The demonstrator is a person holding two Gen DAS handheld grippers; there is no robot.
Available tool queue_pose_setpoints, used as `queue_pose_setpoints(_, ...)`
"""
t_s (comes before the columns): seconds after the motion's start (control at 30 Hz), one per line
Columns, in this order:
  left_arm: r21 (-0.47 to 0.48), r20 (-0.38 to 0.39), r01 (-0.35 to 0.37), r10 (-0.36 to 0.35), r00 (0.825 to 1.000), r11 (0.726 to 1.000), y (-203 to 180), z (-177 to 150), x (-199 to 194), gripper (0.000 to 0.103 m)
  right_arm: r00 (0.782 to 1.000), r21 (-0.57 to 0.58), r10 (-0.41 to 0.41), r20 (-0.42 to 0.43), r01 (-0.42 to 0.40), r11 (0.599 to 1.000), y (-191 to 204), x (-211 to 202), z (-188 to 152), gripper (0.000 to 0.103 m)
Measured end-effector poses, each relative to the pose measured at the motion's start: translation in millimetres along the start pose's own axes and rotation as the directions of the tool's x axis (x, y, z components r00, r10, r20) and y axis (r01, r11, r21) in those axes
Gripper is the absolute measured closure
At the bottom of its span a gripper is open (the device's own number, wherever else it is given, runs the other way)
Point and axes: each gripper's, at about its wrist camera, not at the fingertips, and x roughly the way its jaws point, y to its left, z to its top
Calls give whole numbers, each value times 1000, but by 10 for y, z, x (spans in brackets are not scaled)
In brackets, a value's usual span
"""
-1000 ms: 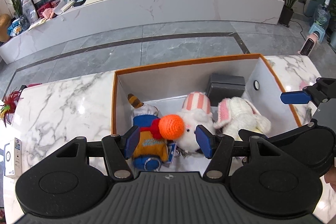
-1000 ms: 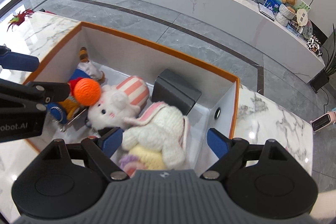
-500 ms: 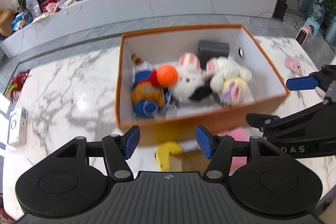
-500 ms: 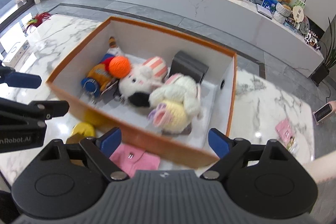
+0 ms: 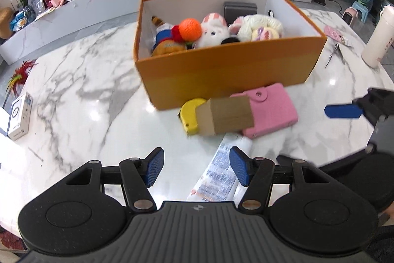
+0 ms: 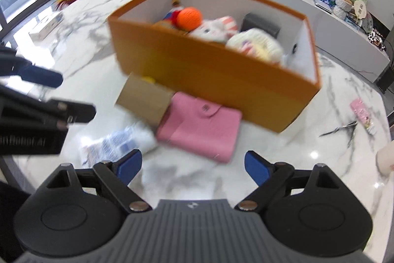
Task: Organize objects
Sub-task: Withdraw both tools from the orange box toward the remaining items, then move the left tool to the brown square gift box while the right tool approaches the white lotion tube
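only left wrist view showed us yellow curved plastic toy (image 5: 190, 115) beside brown cardboard box (image 5: 227, 116). pink snap-button wallet (image 6: 200, 131) lay flat, flap toward orange open-top cardboard box (image 6: 209, 80). left gripper (image 5: 194, 166) partly open, empty; right gripper (image 6: 193, 166) wide, empty.

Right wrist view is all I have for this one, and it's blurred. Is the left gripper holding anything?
Observer: No. The left gripper is empty, with its jaws apart.
Operator: What's the yellow bit behind the cardboard box?
Observer: A rounded yellow case, tucked against the cardboard box in front of the orange box.
Operator: And the white shape cut off at my far right edge?
Observer: A tall white bottle, standing upright.
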Motion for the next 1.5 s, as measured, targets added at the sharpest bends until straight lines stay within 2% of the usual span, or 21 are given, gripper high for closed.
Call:
queue_pose_setpoints(0.2, -31, 9, -7, 8, 1000, 999, 186, -63, -6, 34, 999, 60, 38, 22, -39, 997, 309, 214, -59, 12)
queue_pose_setpoints(0.33, -82, 5, -5, 6, 1000, 997, 378, -63, 37, 34, 999, 165, -30, 32, 25, 986, 492, 383, 35, 7)
queue_pose_setpoints(0.43, -115, 3, -4, 5, 1000, 993, 499, -67, 63, 34, 998, 236, -51, 21, 44, 971, 551, 536, 73, 7)
queue_pose_setpoints(0.63, -158, -2, 18, -19, 1000, 987, 638, -72, 119, 34, 996, 200, -94, -6, 93, 975, 648, 720, 81, 5)
queue_pose_setpoints(0.83, -166, -3, 37, -38, 999, 985, 622, -66, 142, 34, 998, 162, -65, -16, 66, 985, 488, 683, -43, 2)
queue_pose_setpoints(1.0, -159, -16, 36, -39, 999, 987, 590, -83, 186, 34, 981, 109, -182, -64, 188, 976, 252, 610, -219, 1)
queue_pose_setpoints(1.13, -158, -28, 35, -40, 999, 987, 560, -87, 236, 34, 982, 134, -175, -69, 183, 974, 6, 534, -354, 1)
queue_pose_setpoints(1.27, -142, -35, 45, -51, 998, 989, 451, -81, 275, 34, 972, 113, -226, -60, 232, 966, -118, 482, -412, 1)
queue_pose_setpoints(1.5, -209, -45, 120, -132, 990, 971, 234, -17, 391, 34, 985, 169, -171, -20, 172, 971, -231, 393, -368, 1)
